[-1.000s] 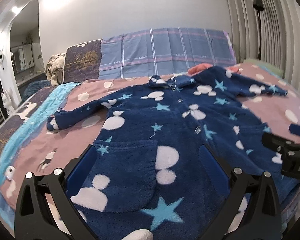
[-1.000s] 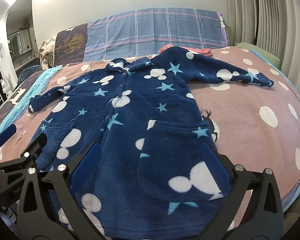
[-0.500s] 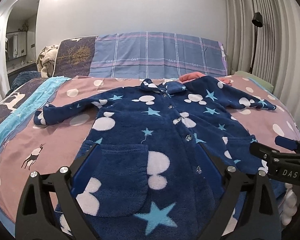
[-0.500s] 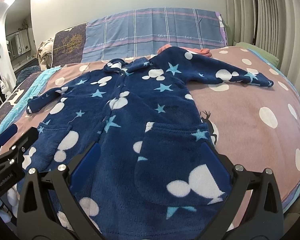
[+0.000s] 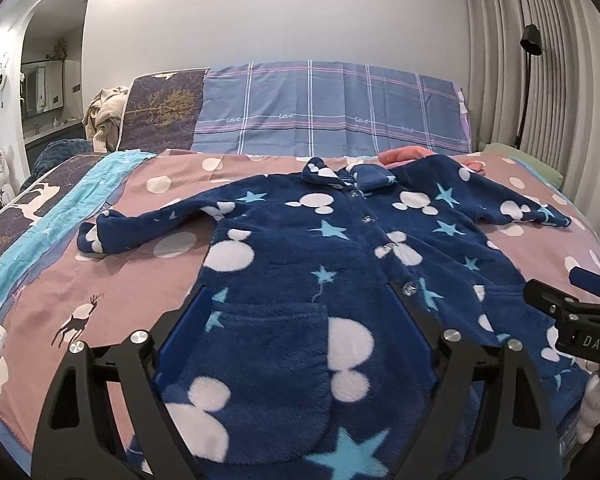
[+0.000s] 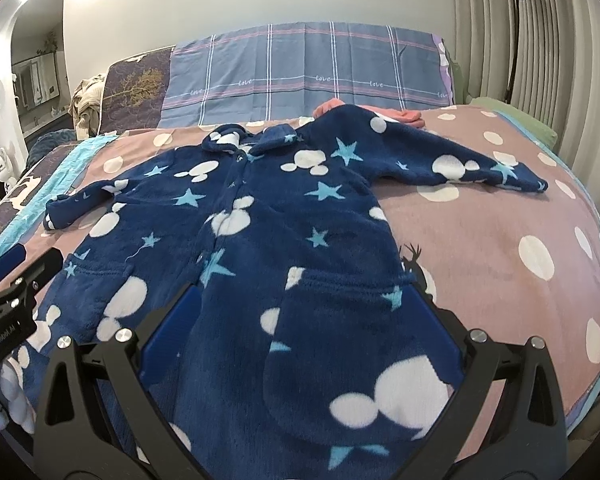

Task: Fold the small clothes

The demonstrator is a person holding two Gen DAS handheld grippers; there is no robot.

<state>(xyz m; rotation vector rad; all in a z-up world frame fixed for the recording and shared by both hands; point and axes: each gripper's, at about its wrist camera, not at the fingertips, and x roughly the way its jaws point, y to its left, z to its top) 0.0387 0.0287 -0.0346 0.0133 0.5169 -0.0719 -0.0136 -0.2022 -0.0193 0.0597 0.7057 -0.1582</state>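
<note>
on the spotted bedspread (image 5: 112, 280) a navy fleece robe (image 5: 324, 248) lies flat, left gripper (image 5: 296, 332) and right gripper (image 6: 300, 328) jaws spread wide, grasping nothing; only right view shows whole right sleeve (image 6: 460, 164).

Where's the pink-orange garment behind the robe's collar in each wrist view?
Left wrist: the pink-orange garment peeks out right of centre, behind the blue fleece robe, below the plaid cover.
Right wrist: the same garment lies right of centre, above the robe's sleeve.
Shared landmark: the plaid cover behind the bed.
</note>
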